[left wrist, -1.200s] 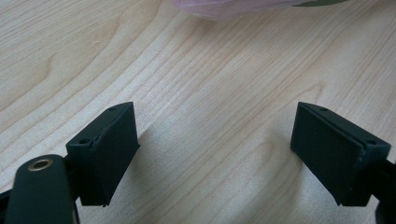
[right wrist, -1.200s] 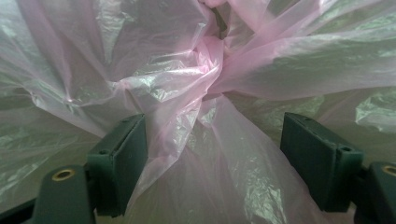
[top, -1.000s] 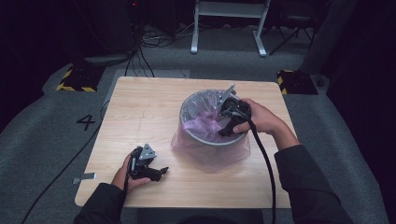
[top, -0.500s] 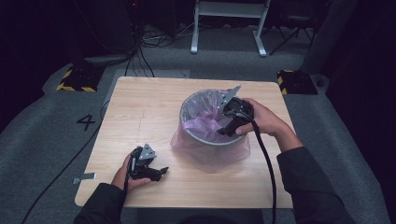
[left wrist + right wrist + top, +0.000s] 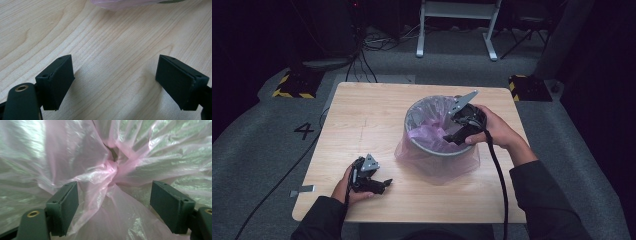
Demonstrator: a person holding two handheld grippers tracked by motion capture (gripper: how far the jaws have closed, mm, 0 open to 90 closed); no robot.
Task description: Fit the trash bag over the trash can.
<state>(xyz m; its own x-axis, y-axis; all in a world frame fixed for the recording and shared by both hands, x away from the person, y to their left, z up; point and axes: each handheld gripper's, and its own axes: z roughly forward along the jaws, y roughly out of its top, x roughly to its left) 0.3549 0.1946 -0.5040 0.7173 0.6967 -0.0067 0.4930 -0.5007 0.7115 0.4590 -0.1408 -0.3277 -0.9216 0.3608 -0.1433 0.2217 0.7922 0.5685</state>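
My right gripper (image 5: 113, 205) reaches into the bin (image 5: 424, 145), jaws spread wide around the pink bag (image 5: 105, 172), whose gathered knot sits just ahead between them, ungripped. My left gripper (image 5: 115, 82) rests low over the desk (image 5: 107, 50), jaws open and empty.

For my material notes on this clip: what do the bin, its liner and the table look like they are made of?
Bin: likely metal mesh; grey rim, see-through wall. Liner: thin pink plastic film, glossy, translucent, crinkled and bunched between the right gripper's open jaws. Table: pale wood or wood-look laminate, matt, with visible grain lines.
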